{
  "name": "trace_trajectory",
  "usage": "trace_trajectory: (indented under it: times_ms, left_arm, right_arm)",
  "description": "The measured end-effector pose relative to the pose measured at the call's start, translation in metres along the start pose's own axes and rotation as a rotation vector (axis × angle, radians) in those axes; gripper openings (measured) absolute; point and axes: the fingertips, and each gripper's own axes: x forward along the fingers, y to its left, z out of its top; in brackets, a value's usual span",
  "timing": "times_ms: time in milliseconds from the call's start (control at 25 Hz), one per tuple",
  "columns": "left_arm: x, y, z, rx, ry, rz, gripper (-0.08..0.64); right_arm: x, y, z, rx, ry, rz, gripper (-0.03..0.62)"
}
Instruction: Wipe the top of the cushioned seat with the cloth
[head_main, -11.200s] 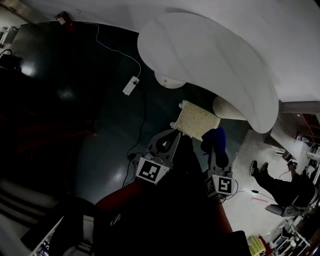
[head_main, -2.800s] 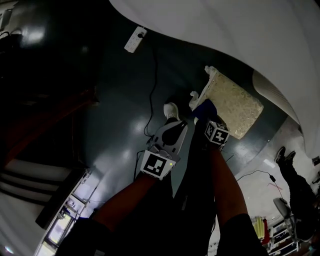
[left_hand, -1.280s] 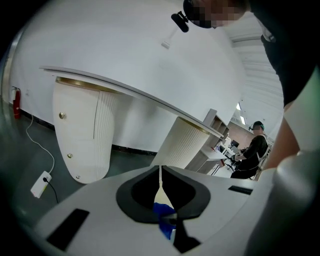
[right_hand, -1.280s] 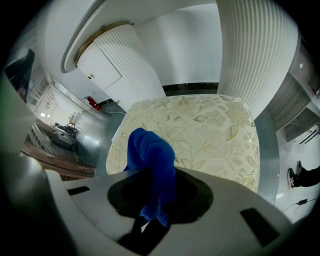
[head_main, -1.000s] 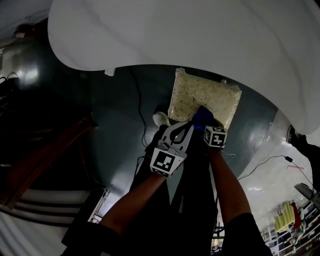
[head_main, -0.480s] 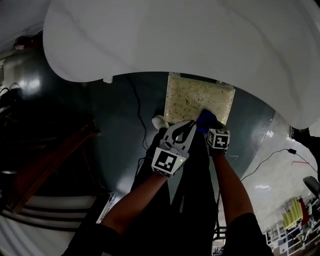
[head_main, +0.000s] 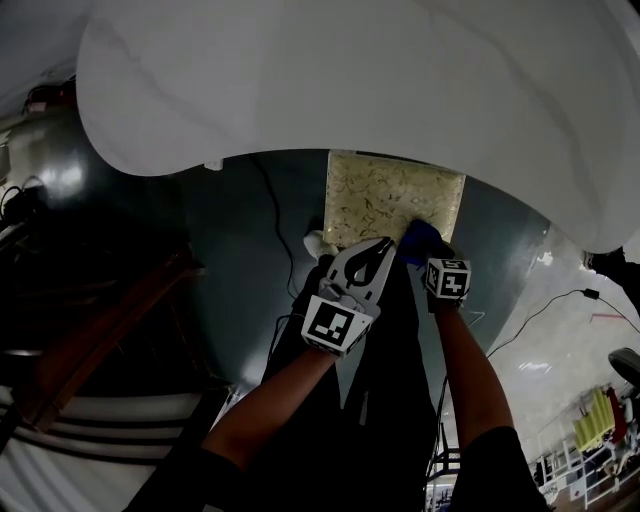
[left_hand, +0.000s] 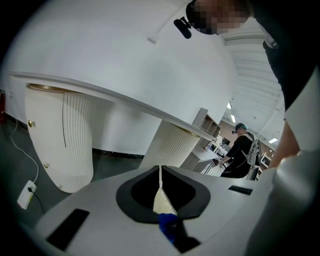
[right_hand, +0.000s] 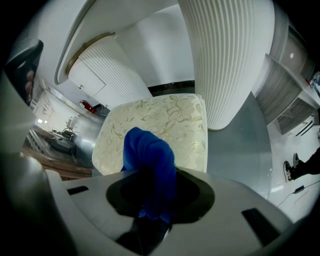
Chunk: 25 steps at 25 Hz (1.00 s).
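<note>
The cushioned seat (head_main: 385, 195) is a square cream pad with a leafy pattern, half tucked under the white table. My right gripper (head_main: 428, 255) is shut on the blue cloth (head_main: 419, 240), which bunches out of its jaws at the seat's near right edge. In the right gripper view the cloth (right_hand: 150, 155) hangs over the near part of the seat (right_hand: 170, 125); whether it touches the seat I cannot tell. My left gripper (head_main: 384, 244) is shut with nothing in it, just left of the cloth at the seat's near edge. In the left gripper view its tips (left_hand: 160, 172) meet.
A large curved white tabletop (head_main: 350, 80) overhangs the seat's far side. A ribbed white pedestal (right_hand: 227, 60) stands right of the seat. A black cable (head_main: 277, 225) runs over the dark floor at the left. A person (left_hand: 241, 155) stands far off.
Over the last second the right gripper has drawn the blue cloth across the seat toward its near right edge. The left gripper has stayed shut beside it.
</note>
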Motion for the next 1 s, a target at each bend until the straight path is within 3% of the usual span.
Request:
trace_trajectory:
  times_ms: [560,800,1000]
  left_arm:
    - [0.018,-0.017,-0.003,0.005,0.026,-0.041,0.026]
    - [0.027,-0.019,-0.006,0.014,0.028,-0.054,0.026]
    - [0.029,-0.024,-0.004,0.025,0.022,-0.072,0.026]
  right_arm:
    - [-0.011,-0.053,-0.012,0.058,0.013,-0.092,0.121]
    - [-0.008,-0.066,-0.012,0.02,0.014,-0.113,0.121]
    - [-0.009,-0.103,-0.027,0.085,0.049,-0.212,0.11]
